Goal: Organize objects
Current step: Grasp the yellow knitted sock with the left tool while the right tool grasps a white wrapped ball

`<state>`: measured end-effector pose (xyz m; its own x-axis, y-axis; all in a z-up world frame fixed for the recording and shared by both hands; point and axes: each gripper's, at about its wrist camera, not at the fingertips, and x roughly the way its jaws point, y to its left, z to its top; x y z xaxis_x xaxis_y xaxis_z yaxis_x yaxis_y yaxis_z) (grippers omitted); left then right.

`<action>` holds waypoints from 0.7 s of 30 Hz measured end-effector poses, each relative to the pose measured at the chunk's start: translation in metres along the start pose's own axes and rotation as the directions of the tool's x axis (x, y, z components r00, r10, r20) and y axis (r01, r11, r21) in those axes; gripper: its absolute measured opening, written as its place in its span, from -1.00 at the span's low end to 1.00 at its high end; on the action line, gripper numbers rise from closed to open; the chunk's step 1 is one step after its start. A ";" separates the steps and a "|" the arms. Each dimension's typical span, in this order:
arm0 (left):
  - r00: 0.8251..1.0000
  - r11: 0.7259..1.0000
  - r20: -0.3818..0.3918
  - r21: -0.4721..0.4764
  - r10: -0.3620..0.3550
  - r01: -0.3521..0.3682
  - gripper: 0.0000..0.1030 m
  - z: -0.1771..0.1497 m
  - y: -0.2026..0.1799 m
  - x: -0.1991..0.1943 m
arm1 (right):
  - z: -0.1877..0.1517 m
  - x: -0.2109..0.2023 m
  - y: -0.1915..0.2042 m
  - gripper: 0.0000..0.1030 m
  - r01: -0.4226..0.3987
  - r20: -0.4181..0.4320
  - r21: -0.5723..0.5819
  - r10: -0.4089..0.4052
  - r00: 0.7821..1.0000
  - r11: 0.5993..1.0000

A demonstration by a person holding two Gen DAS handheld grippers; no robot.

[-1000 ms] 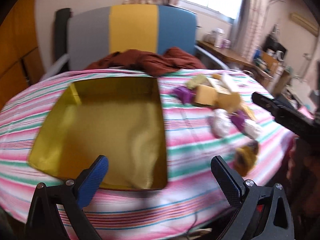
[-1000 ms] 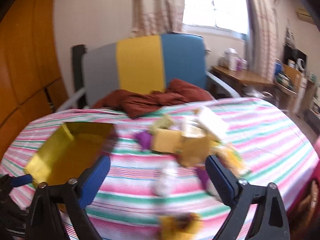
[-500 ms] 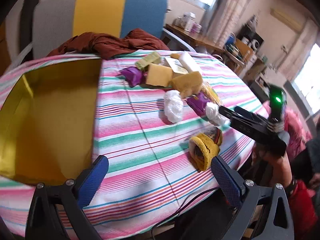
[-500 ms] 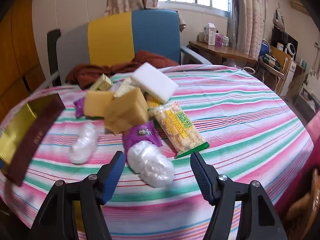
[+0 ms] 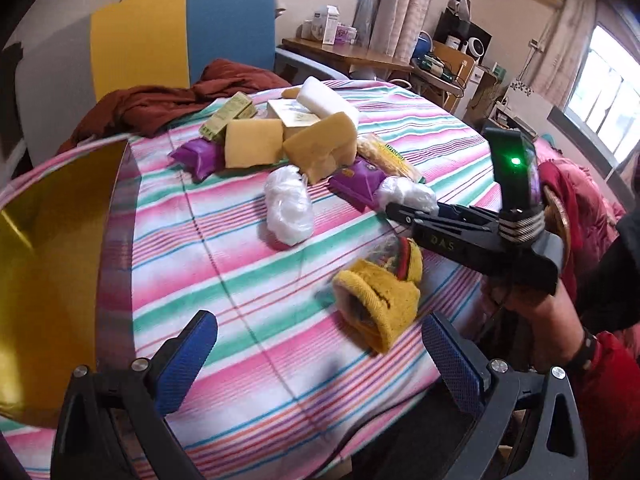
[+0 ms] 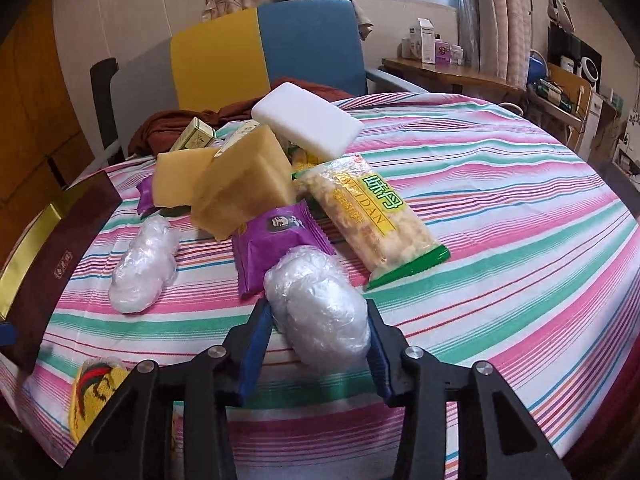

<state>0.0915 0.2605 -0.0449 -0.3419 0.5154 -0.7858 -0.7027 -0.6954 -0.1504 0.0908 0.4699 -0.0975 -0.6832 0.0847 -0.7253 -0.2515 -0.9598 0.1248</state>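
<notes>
My right gripper point(image 6: 318, 312) is low over the striped tablecloth point(image 6: 500, 216), its jaws closing, with both blue pads against a white plastic-wrapped bundle point(image 6: 320, 304). In the left wrist view that gripper point(image 5: 404, 212) reaches in from the right, held by a hand, its tip at the same bundle point(image 5: 408, 194). My left gripper point(image 5: 320, 332) hangs open above the cloth with nothing between its fingers. A yellow knitted item point(image 5: 380, 296) lies just ahead of its right finger. The gold tin box point(image 5: 52, 240) stands open at the left.
A second white bundle point(image 6: 144, 264), purple packets point(image 6: 276, 240), a snack bag point(image 6: 368, 216), yellow sponges point(image 6: 244, 188), a white block point(image 6: 308, 120) and a green carton point(image 6: 194, 136) are piled mid-table. A chair point(image 6: 264, 52) with brown cloth stands behind. The table edge is near.
The left wrist view has swung right from the gold box to the pile. My right gripper has come down to the white bundle and its jaws have narrowed around it.
</notes>
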 end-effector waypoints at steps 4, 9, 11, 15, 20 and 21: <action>0.999 0.996 0.022 0.081 0.039 -0.040 0.99 0.004 -0.018 0.011 | -0.007 -0.007 -0.007 -0.18 -0.008 0.020 0.012 0.007 1.000 1.000; 1.000 0.976 -0.003 0.215 0.027 -0.026 0.99 0.006 -0.041 0.037 | -0.017 -0.016 -0.018 -0.18 0.003 0.053 0.022 -0.004 0.999 1.000; 1.000 0.971 -0.015 0.238 0.016 -0.012 0.99 0.007 -0.046 0.048 | -0.020 -0.017 -0.021 -0.28 0.003 0.068 0.021 -0.005 0.998 1.000; 1.000 0.976 -0.027 0.217 -0.005 0.010 0.86 0.007 -0.044 0.063 | -0.022 -0.017 -0.020 -0.32 0.016 0.084 0.010 -0.017 0.996 1.000; 0.999 0.978 -0.034 0.203 -0.036 0.042 0.44 0.004 -0.038 0.075 | -0.023 -0.020 -0.024 -0.29 -0.003 0.094 0.037 0.000 0.996 0.999; 0.999 0.978 -0.023 0.204 -0.040 0.044 0.43 0.002 -0.038 0.074 | -0.022 -0.021 -0.025 -0.28 -0.023 0.090 0.043 0.019 0.996 0.999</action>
<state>0.0915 0.3261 -0.0958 -0.2989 0.5310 -0.7929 -0.8293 -0.5556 -0.0594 0.1263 0.4861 -0.1007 -0.7470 0.0897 -0.6587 -0.2645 -0.9492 0.1707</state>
